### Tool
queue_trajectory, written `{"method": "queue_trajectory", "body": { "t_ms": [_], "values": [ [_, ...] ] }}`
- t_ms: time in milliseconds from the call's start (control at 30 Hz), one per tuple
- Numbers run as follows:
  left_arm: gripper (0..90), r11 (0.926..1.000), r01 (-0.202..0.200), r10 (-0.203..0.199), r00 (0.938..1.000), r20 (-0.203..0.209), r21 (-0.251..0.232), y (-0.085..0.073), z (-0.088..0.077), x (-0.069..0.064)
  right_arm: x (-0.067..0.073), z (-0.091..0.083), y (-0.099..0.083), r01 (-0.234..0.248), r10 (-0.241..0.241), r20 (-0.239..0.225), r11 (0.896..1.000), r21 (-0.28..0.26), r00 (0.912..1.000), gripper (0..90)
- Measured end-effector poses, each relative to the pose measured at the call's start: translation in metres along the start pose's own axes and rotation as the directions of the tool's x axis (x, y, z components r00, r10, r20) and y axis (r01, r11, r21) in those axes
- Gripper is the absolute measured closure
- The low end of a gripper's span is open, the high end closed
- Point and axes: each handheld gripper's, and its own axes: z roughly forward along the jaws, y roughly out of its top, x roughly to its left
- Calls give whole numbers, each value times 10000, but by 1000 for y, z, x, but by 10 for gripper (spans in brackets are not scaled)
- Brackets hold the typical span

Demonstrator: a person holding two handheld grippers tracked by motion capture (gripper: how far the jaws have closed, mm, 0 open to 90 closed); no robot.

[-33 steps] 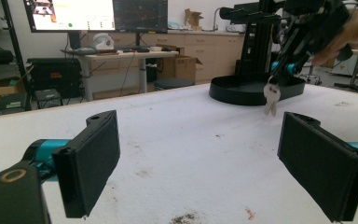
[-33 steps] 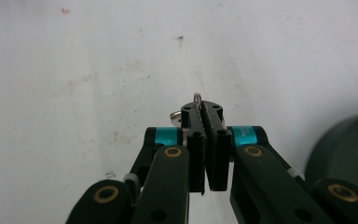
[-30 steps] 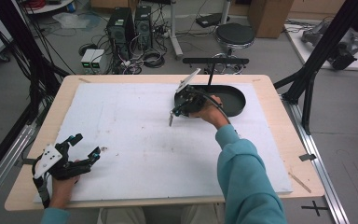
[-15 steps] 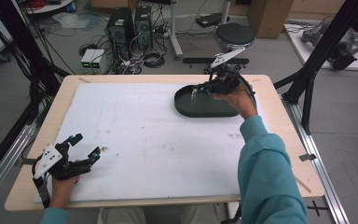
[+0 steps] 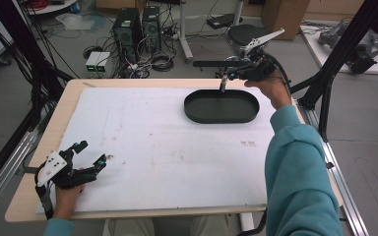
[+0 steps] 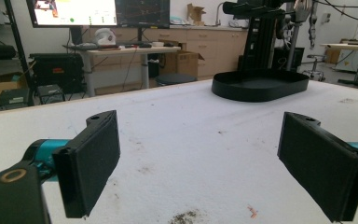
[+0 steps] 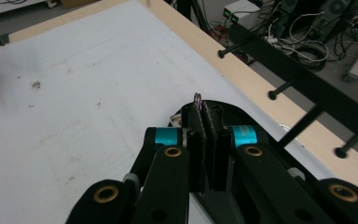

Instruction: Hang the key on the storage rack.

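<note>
My right gripper (image 5: 224, 75) hovers above the far rim of a black oval tray (image 5: 197, 110), beside a black peg rack (image 5: 209, 63). It is shut on a small thin item (image 5: 222, 85) that hangs down from the jaws. In the right gripper view the jaws (image 7: 205, 109) are pressed together, and a pinkish loop of the item (image 7: 197, 97) pokes out at their tips, with the tray (image 7: 240, 113) below. My left gripper (image 5: 91, 155) rests low at the near left of the table. It is open, with nothing between its pads (image 6: 91, 163).
A white mat (image 5: 152, 147) covers the wooden table. The rack (image 7: 289, 63) runs along the far edge with several pegs that point towards the table. The tray (image 6: 261, 86) looks bare inside. Computers and cables lie on the floor beyond.
My right gripper has lifted from the tray's left end and travelled right and farther off, up to the rack, with the small item in it. The left gripper has stayed put.
</note>
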Motion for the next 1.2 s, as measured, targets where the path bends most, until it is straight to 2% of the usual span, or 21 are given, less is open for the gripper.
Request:
{"method": "queue_trajectory", "body": {
  "t_ms": [267,367,600,667,1000,1133,1200],
  "values": [
    [135,10000,6,-6,10000,7,-2,0,0,0,-15,-10,6,-205,197,388,9996,199,9991,890],
    [134,10000,1,-1,10000,1,12,0,0,0,-20,-11,5,-263,252,504,9994,218,9984,890],
    [134,10000,1,-1,10000,24,32,0,0,1,-38,-12,-5,-746,719,886,9968,275,9935,889],
    [134,10000,3,-3,10000,27,29,0,0,1,-42,-11,-7,-854,836,837,9962,174,9930,890],
    [134,10000,4,-4,10000,20,15,0,0,0,-54,1,-13,-993,937,1061,9939,482,9899,889],
    [134,10000,15,-15,10000,29,14,0,0,0,-58,5,-16,-1267,1186,1135,9897,671,9864,889],
    [134,10000,-2,2,10000,29,23,0,0,1,-61,6,-17,-1208,1128,1176,9907,632,9866,889]
  ]
}}
